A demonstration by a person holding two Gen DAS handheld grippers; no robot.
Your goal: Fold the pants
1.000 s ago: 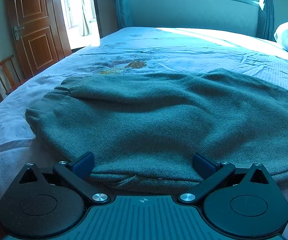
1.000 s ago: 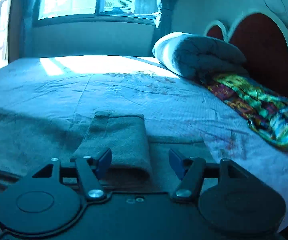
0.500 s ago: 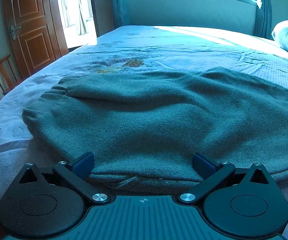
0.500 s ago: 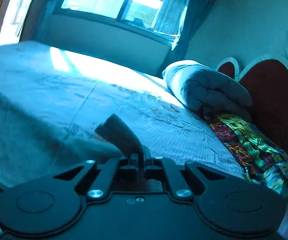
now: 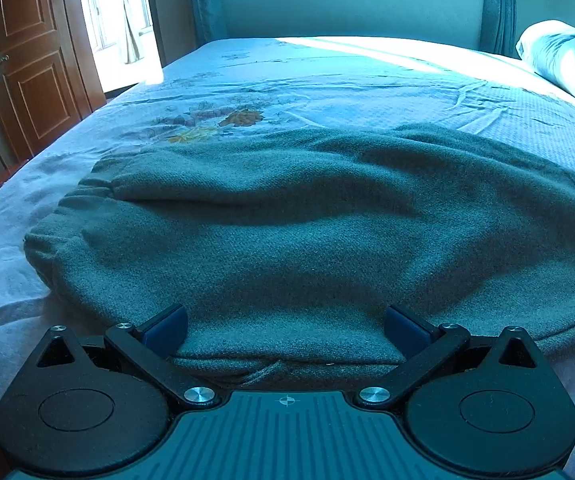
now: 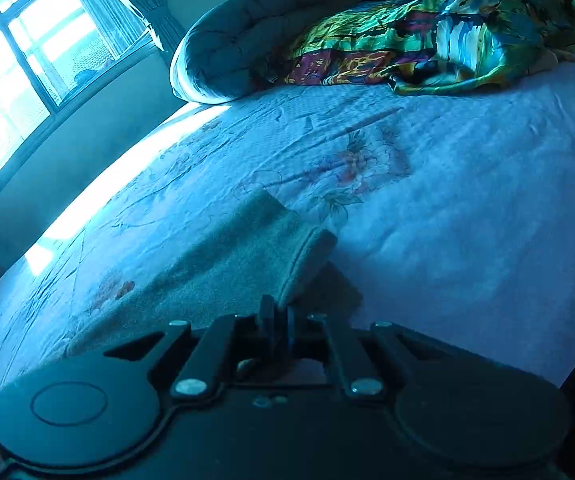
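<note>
Grey-green knit pants [image 5: 287, 232] lie spread on the bed, waistband to the left in the left wrist view. My left gripper [image 5: 285, 328] is open, its jaws straddling the near folded edge of the pants without closing on it. My right gripper [image 6: 281, 312] is shut on the pant leg's cuff end [image 6: 271, 236], which it holds lifted above the sheet, tilted to the right.
The bed sheet [image 6: 447, 208] is pale with a flower print. A rolled duvet [image 6: 247, 32] and a colourful satin cloth [image 6: 427, 40] lie by the headboard. A wooden door [image 5: 19, 48] and a chair stand left of the bed. A window [image 6: 15, 64] is behind.
My right gripper closed on the pant leg cuff, lifted it and swung right toward the headboard. My left gripper stayed open at the pants' near edge, shifting slightly.
</note>
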